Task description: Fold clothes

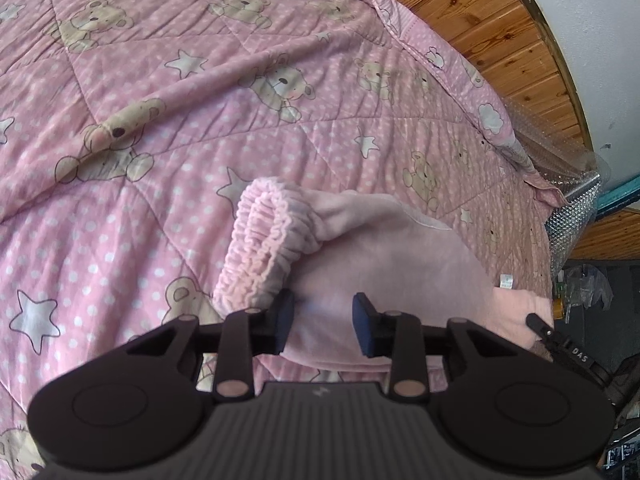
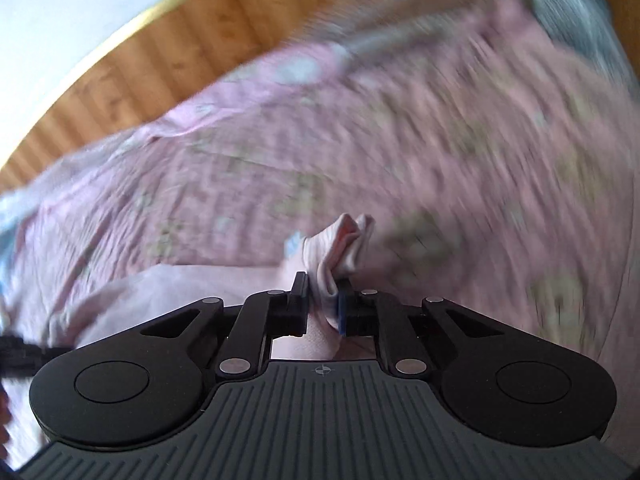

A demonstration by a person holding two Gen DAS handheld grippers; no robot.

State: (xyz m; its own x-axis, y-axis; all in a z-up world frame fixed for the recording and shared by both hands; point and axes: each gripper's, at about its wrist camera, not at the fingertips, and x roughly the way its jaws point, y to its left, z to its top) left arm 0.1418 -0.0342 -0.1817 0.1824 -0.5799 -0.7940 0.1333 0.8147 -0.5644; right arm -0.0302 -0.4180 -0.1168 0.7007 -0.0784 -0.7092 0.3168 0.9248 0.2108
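Left wrist view: pink quilt printed with teddy bears, stars and white dots covers the bed. On it lies a pale pink fleece garment, its elastic gathered cuff standing open toward the camera. Left gripper hovers over the garment's near edge, jaws partly spread, fabric beneath the gap but neither pad pressing it. Small white label at the garment's right edge. Wood-panelled wall beyond the bed.

Right wrist view, heavily blurred: right gripper pressed nearly together, pinching a bunched fold of the pink garment, which sticks up above the fingertips. More of the garment trails lower left.
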